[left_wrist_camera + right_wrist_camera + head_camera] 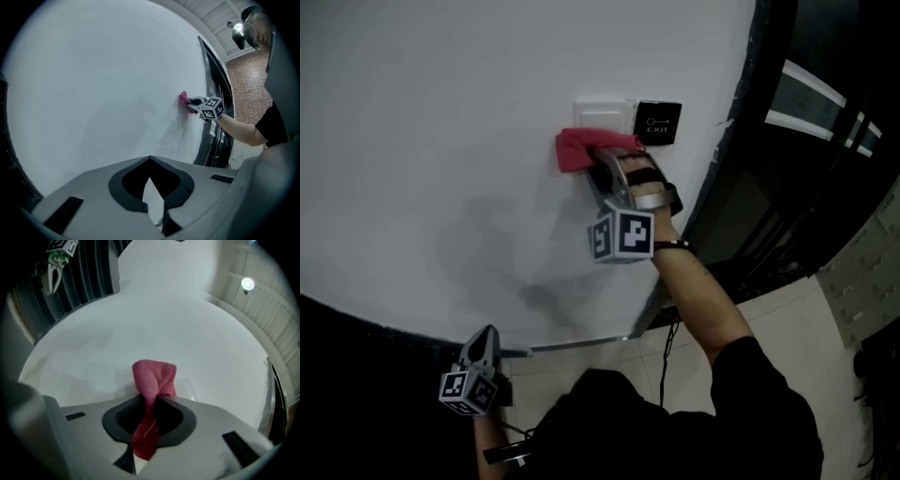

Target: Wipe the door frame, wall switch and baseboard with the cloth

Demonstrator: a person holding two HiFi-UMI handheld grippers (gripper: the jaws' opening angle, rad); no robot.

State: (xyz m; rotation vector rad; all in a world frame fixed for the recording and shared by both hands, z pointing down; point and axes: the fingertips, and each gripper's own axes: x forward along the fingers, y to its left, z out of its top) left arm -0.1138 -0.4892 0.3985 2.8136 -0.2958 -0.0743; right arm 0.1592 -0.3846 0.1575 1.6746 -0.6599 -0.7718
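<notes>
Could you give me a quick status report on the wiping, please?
Right hand-held gripper shut on pink cloth, pressed against wall switch. Left hand-held gripper shut, empty, held low. Nothing in the way.

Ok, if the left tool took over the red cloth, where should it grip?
Probably the bunched fold of the red cloth sticking out left of the right tool, approached from the left: its other end is clamped in that tool's jaws.
</notes>
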